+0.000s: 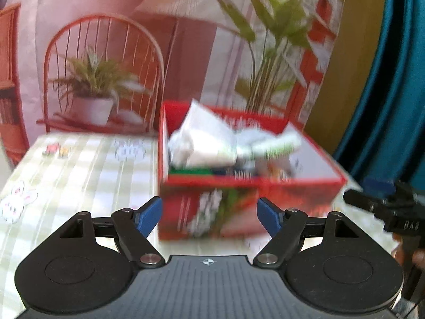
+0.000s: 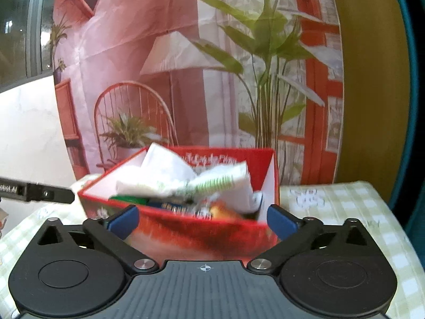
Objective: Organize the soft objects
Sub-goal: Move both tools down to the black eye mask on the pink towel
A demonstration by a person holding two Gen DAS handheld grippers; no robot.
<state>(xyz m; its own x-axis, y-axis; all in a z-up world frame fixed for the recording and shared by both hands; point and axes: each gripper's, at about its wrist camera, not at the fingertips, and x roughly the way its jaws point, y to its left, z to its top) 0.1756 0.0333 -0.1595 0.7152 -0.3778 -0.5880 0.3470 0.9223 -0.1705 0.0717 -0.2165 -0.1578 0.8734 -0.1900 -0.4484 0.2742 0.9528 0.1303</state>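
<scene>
A red box (image 1: 247,186) with printed sides stands on the desk (image 1: 79,164), which wears a pale green checked cloth, and sits toward the desk's far edge in front of a printed backdrop (image 1: 132,53) of a chair, a lamp and plants. The box is heaped with soft objects (image 1: 212,138): white cloths, one with green stripes, lying over darker blue and green pieces lower down. Blur hides what each piece is.

The left hand-held gripper (image 1: 209,215) has its blue pads spread wide, with nothing between them; the near wall of the box shows in the gap beyond. The right hand-held gripper (image 2: 203,220) is also wide apart and empty, facing a corner of the same box. In the left wrist view the right hand-held gripper juts in at the right edge, beside the box.
</scene>
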